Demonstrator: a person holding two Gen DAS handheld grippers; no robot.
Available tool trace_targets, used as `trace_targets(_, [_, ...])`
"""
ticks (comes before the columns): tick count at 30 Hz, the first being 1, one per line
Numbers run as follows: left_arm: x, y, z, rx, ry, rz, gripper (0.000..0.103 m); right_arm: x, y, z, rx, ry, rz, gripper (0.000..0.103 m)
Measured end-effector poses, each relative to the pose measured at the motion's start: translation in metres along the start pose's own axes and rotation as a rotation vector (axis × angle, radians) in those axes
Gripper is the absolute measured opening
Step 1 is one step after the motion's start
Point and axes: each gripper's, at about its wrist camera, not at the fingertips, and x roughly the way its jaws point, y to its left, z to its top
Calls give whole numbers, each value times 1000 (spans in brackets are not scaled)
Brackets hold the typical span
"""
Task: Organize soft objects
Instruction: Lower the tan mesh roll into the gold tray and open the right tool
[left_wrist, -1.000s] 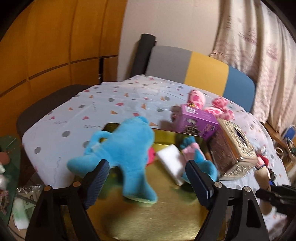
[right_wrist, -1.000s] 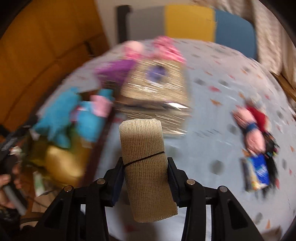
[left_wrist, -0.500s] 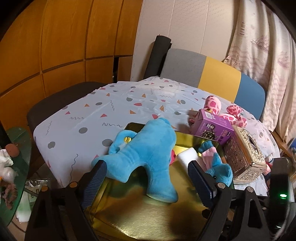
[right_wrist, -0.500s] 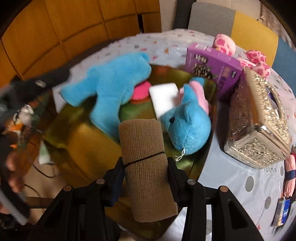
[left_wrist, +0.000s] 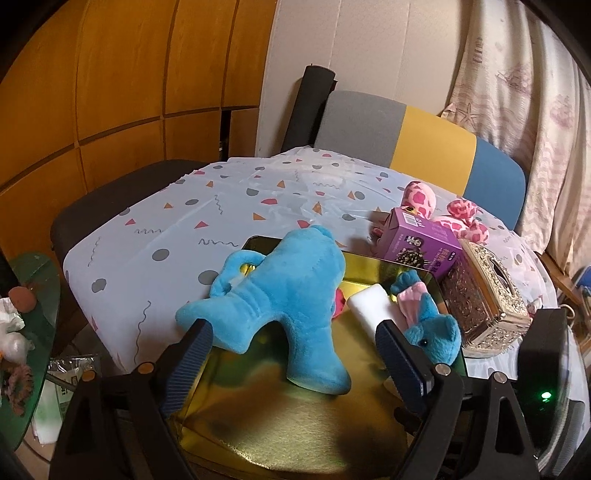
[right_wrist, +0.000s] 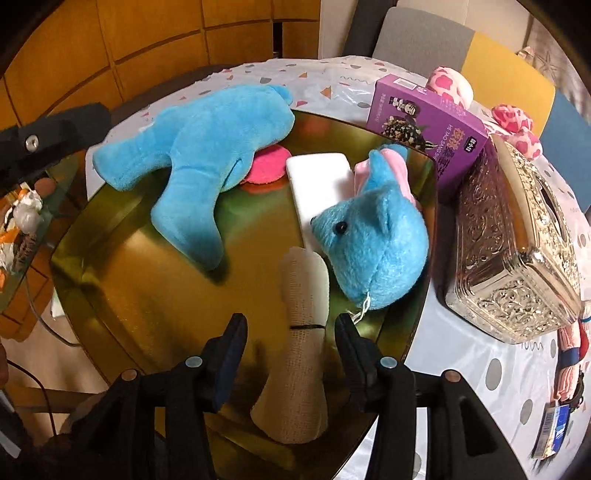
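Observation:
A gold tray (right_wrist: 129, 288) holds a big blue plush (right_wrist: 207, 136), a small blue plush (right_wrist: 376, 243), a white foam block (right_wrist: 317, 177) and a pink round pad (right_wrist: 266, 166). A beige bandage roll (right_wrist: 303, 332) lies on the tray between the fingers of my right gripper (right_wrist: 290, 321). Its jaws are opening and there is a gap on each side of the roll. My left gripper (left_wrist: 293, 328) hangs open over the tray's near part (left_wrist: 295, 424). The big blue plush (left_wrist: 291, 291) has its tail end between the pads, untouched.
A purple box (right_wrist: 424, 122) and a silver tissue box (right_wrist: 517, 240) stand along the tray's right side, with a pink spotted plush (right_wrist: 513, 125) behind them. A doll (right_wrist: 572, 354) lies at the far right. A chair (left_wrist: 406, 133) stands behind the table. A green side table (left_wrist: 29, 295) is at the left.
My right gripper swung left over the gold tray and sank. Its jaws widened off the bandage roll, which now rests on the tray. The left gripper hardly moved.

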Motion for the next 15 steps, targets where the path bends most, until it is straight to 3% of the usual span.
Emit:
trace_targets(6, [-3, -5, 1, 17, -7, -3, 90, -26, -9, -2, 39, -88, 24, 56])
trace_targets(15, [-11, -24, 0, 69, -11, -31, 90, -72, -39, -9, 140, -225, 4, 56])
